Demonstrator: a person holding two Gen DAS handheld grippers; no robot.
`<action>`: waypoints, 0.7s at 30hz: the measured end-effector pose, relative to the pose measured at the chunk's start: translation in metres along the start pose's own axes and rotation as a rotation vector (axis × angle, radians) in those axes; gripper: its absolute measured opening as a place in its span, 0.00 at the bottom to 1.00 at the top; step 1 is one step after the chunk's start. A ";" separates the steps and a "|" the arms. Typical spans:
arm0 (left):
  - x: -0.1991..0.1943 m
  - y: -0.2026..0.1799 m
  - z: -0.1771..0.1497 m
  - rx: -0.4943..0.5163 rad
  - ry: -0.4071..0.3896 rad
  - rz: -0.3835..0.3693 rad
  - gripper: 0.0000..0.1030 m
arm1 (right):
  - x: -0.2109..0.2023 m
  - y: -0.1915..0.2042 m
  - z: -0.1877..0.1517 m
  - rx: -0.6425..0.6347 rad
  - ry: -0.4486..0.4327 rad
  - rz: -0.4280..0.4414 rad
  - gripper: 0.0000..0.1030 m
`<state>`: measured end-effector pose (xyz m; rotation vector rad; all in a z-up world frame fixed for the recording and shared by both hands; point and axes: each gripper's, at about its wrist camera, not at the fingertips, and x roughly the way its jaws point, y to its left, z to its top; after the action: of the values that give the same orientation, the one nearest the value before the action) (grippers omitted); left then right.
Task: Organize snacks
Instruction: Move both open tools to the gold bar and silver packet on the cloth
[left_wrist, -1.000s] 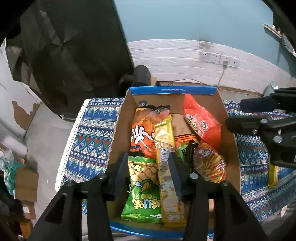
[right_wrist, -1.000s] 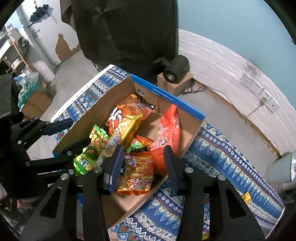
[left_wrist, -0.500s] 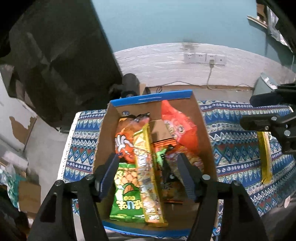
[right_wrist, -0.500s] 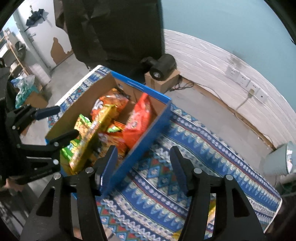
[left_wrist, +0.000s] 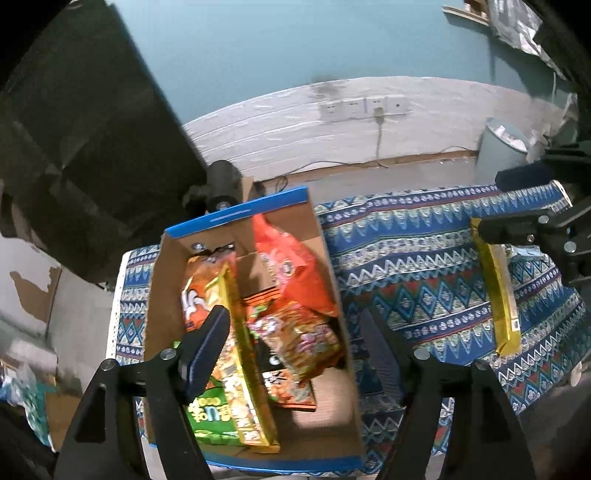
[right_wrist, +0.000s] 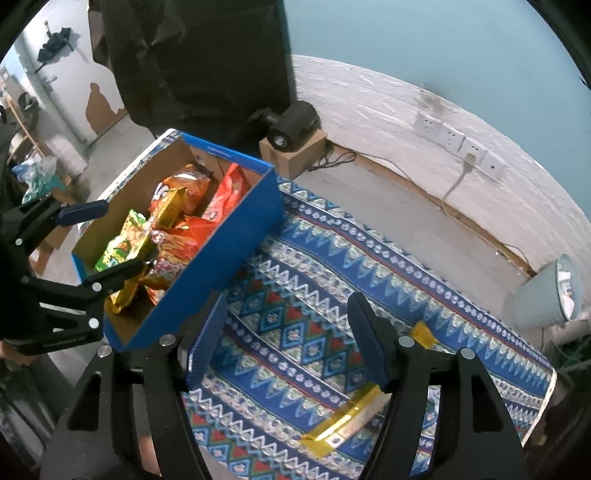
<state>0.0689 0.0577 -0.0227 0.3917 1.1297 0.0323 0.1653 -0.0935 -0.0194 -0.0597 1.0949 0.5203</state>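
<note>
**Both grippers off the box, jaws spreading**

Since the earlier frames both views have slid sideways: the cardboard box (left_wrist: 334, 266) was centred between each pair of fingers, now it sits left of centre in the left wrist view and well left in the right wrist view. Both sets of jaws have just been opening.

Hard to see: box's near end is partly behind the left gripper's (left_wrist: 295, 339) fingers, so the lower packets are cut off. Print on most packets is too blurred to read. The right gripper's own right finger covers one end of the gold bar (right_wrist: 341, 421).

Jaws: left gripper stands wide, grips nothing. Its left finger hangs over the packets, its right finger is outside the box wall, over the patterned cloth (left_wrist: 424, 280); whether either touches, can't tell. Right gripper (right_wrist: 288, 332) also wide, nothing held; only cloth shows between its fingers, w/ the gold bar lying on the cloth near its right finger, apart from the box.

Box: blue outside, brown inside, on the cloth. Inside it are an orange bag (left_wrist: 201, 284) at left, a long yellow packet (left_wrist: 236, 332) leaning over it, a green bag (left_wrist: 210, 410) at the near end, a red bag (left_wrist: 295, 273) against the right wall and an orange-red noodle-type packet (left_wrist: 299, 339) below it.
</note>
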 end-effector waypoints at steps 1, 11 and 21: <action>0.000 -0.005 0.001 0.008 0.001 -0.004 0.75 | -0.001 -0.002 -0.002 -0.001 0.000 -0.002 0.68; 0.009 -0.050 0.015 0.058 0.035 -0.079 0.75 | -0.010 -0.036 -0.030 -0.002 0.017 -0.054 0.70; 0.021 -0.110 0.026 0.147 0.067 -0.130 0.76 | -0.001 -0.097 -0.065 0.076 0.084 -0.121 0.72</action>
<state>0.0824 -0.0478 -0.0669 0.4494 1.2255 -0.1535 0.1525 -0.1988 -0.0694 -0.0810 1.1840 0.3702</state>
